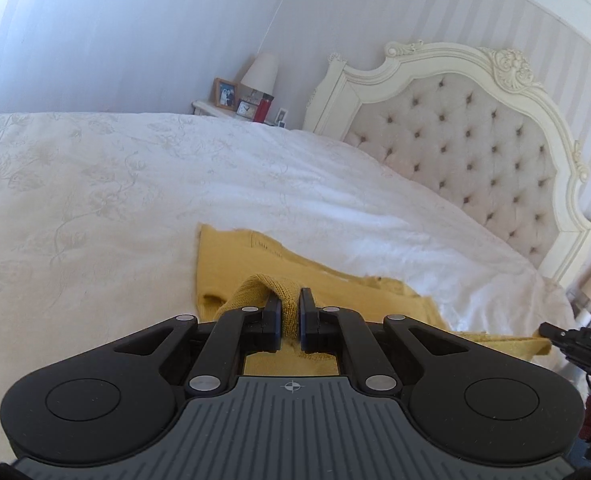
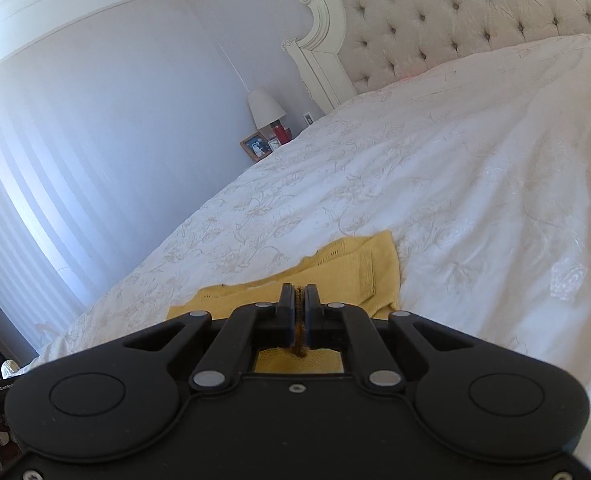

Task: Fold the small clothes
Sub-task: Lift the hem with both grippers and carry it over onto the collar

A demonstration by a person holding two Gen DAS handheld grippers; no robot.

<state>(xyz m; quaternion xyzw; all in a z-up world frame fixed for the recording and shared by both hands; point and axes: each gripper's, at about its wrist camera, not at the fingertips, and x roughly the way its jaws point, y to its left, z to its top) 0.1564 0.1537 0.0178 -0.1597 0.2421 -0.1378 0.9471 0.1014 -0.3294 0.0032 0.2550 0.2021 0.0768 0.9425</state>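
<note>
Yellow knit garment (image 1: pixel 255 264) on white bedspread (image 1: pixel 95 200), near edge pinched at two spots: left gripper (image 1: pixel 290 304) clamped on bunched knit, right gripper (image 2: pixel 299 300) clamped on thin fold. Rest of garment stretches ahead of both, toward headboard (image 1: pixel 475 140). Neither hand nearer, so guessing fold goes forward.

Matte black left gripper (image 1: pixel 290 312) (silver pivot screws, ribbed grey housing, crosshair mark)

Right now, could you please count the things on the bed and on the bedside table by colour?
Yellow: 1, the knitted garment on the white bedcover, pinched by the left gripper and the right gripper
Red: 1, the bottle
White: 1, the lampshade
Brown: 1, the photo frame
Total: 4
</note>
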